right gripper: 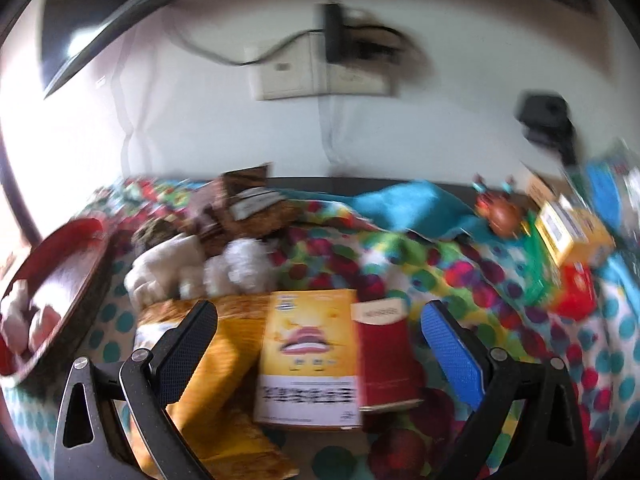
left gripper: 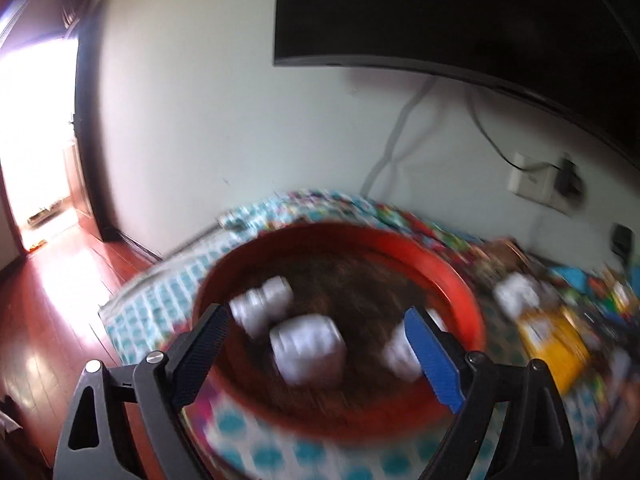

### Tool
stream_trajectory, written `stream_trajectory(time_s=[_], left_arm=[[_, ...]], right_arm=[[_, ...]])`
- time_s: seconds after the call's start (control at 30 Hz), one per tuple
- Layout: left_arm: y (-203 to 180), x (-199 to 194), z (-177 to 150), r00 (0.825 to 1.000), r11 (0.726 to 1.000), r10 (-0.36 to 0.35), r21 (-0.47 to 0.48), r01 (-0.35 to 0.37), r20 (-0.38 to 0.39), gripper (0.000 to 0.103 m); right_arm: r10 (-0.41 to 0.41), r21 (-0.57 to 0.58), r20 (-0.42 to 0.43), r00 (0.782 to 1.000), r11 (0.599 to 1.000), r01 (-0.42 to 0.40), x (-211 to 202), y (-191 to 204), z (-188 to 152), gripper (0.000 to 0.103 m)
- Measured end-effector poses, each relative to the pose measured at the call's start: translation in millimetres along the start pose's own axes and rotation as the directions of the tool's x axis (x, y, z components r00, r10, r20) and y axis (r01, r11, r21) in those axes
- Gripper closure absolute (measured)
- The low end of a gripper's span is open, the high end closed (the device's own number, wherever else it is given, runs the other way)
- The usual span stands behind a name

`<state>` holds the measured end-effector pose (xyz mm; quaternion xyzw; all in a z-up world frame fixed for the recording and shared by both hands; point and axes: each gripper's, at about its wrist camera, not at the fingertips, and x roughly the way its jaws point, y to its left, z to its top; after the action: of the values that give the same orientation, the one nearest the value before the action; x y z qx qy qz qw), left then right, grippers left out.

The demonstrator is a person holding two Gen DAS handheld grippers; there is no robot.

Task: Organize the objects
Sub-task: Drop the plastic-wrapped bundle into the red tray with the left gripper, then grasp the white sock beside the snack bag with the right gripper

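The left tool [left gripper: 318, 322] hangs released over the red bowl [left gripper: 460, 280] holding white bottles [left gripper: 308, 348] (blurred). The right tool [right gripper: 318, 320], also released, hovers over a yellow box [right gripper: 310, 344] on the tabletop.

I see a red round tray [left gripper: 460, 276] with a dark floor lying flat on the dotted cloth, holding three blurred white bottles [left gripper: 308, 350] on their sides. In my right view, a yellow box [right gripper: 310, 360] printed with a mouth lies flat, a small red box [right gripper: 386, 354] touching its right edge, white bottles [right gripper: 236, 266] just behind.
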<state>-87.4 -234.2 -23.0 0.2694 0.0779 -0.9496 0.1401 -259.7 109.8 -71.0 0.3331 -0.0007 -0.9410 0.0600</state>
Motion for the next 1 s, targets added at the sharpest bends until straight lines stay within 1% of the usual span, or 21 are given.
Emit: stream_trajectory(time_s=[0.07, 0.1, 0.13, 0.2, 0.27, 0.3, 0.33, 0.4, 0.47, 0.57, 0.63, 0.67, 0.73, 0.77, 0.8, 0.83, 0.87, 0.9, 0.93, 0.97, 1.0], left_arm=[[-4, -9, -25, 0.998, 0.998, -0.058, -0.038, 0.057, -0.026, 0.011], [-9, -12, -41, 0.995, 0.996, -0.083, -0.04, 0.081, -0.049, 0.011], [-12, -15, -52, 0.994, 0.996, -0.085, -0.03, 0.083, -0.063, 0.011], [-23, -16, -72, 0.993, 0.997, -0.079, -0.014, 0.078, -0.092, 0.011], [-27, -13, -85, 0.985, 0.995, -0.102, -0.03, 0.099, -0.136, 0.011], [-29, -14, -87, 0.981, 0.992, -0.12, -0.048, 0.114, -0.155, 0.011], [-30, -16, -89, 0.979, 0.99, -0.134, -0.056, 0.127, -0.156, 0.011], [-33, -23, -87, 0.98, 0.988, -0.152, -0.043, 0.147, -0.132, 0.011], [-34, -24, -85, 0.979, 0.987, -0.16, -0.035, 0.156, -0.126, 0.011], [-29, -21, -86, 0.972, 0.983, -0.177, -0.064, 0.169, -0.152, 0.011], [-26, -21, -84, 0.972, 0.982, -0.182, -0.074, 0.172, -0.149, 0.011], [-26, -21, -83, 0.973, 0.983, -0.18, -0.072, 0.171, -0.147, 0.011], [-26, -22, -82, 0.972, 0.982, -0.185, -0.073, 0.176, -0.143, 0.011], [-26, -22, -82, 0.972, 0.981, -0.187, -0.075, 0.178, -0.144, 0.011], [-26, -21, -83, 0.971, 0.981, -0.188, -0.076, 0.178, -0.145, 0.011], [-27, -21, -83, 0.971, 0.981, -0.19, -0.075, 0.18, -0.148, 0.011], [-28, -19, -83, 0.97, 0.981, -0.189, -0.073, 0.179, -0.152, 0.011], [-28, -19, -83, 0.97, 0.981, -0.187, -0.071, 0.178, -0.155, 0.011], [-28, -19, -84, 0.97, 0.981, -0.187, -0.071, 0.178, -0.154, 0.011], [-28, -19, -83, 0.97, 0.981, -0.188, -0.072, 0.178, -0.153, 0.011], [-28, -19, -83, 0.97, 0.981, -0.188, -0.073, 0.179, -0.153, 0.011]], right_arm=[[0.025, -0.063, -0.015, 1.0, 0.998, -0.026, 1, 14, 2, 0.001], [0.038, -0.093, -0.023, 0.999, 0.995, -0.04, 2, 22, 5, 0.001], [0.05, -0.125, -0.032, 0.998, 0.991, -0.054, 4, 31, 9, 0.001], [0.054, -0.15, -0.06, 0.997, 0.987, -0.063, 10, 43, 18, 0.001], [0.11, -0.139, -0.098, 0.989, 0.983, -0.123, 16, 55, 28, 0.002], [0.113, -0.144, -0.12, 0.986, 0.981, -0.129, 20, 63, 32, 0.002], [0.104, -0.151, -0.145, 0.984, 0.98, -0.126, 26, 71, 34, 0.005], [0.123, -0.18, -0.165, 0.979, 0.972, -0.153, 32, 86, 36, 0.008], [0.097, -0.245, -0.182, 0.978, 0.959, -0.141, 40, 106, 35, 0.009], [0.07, -0.265, -0.215, 0.974, 0.956, -0.127, 55, 117, 32, 0.016], [0.058, -0.247, -0.228, 0.972, 0.962, -0.115, 66, 119, 32, 0.016], [0.053, -0.242, -0.222, 0.974, 0.964, -0.108, 68, 119, 33, 0.016], [0.034, -0.24, -0.226, 0.974, 0.967, -0.09, 75, 122, 34, 0.013], [0.03, -0.246, -0.229, 0.973, 0.965, -0.087, 78, 124, 35, 0.013], [0.014, -0.269, -0.225, 0.974, 0.96, -0.076, 80, 127, 34, 0.015], [0.004, -0.282, -0.218, 0.976, 0.957, -0.067, 81, 129, 33, 0.029], [-0.013, -0.296, -0.199, 0.98, 0.954, -0.048, 80, 130, 32, 0.038], [-0.008, -0.296, -0.188, 0.982, 0.954, -0.049, 78, 129, 33, 0.05], [0.015, -0.281, -0.179, 0.984, 0.957, -0.066, 76, 126, 33, 0.058], [0.021, -0.274, -0.174, 0.984, 0.959, -0.069, 75, 124, 33, 0.06], [0.028, -0.267, -0.168, 0.985, 0.961, -0.073, 74, 122, 33, 0.065]])
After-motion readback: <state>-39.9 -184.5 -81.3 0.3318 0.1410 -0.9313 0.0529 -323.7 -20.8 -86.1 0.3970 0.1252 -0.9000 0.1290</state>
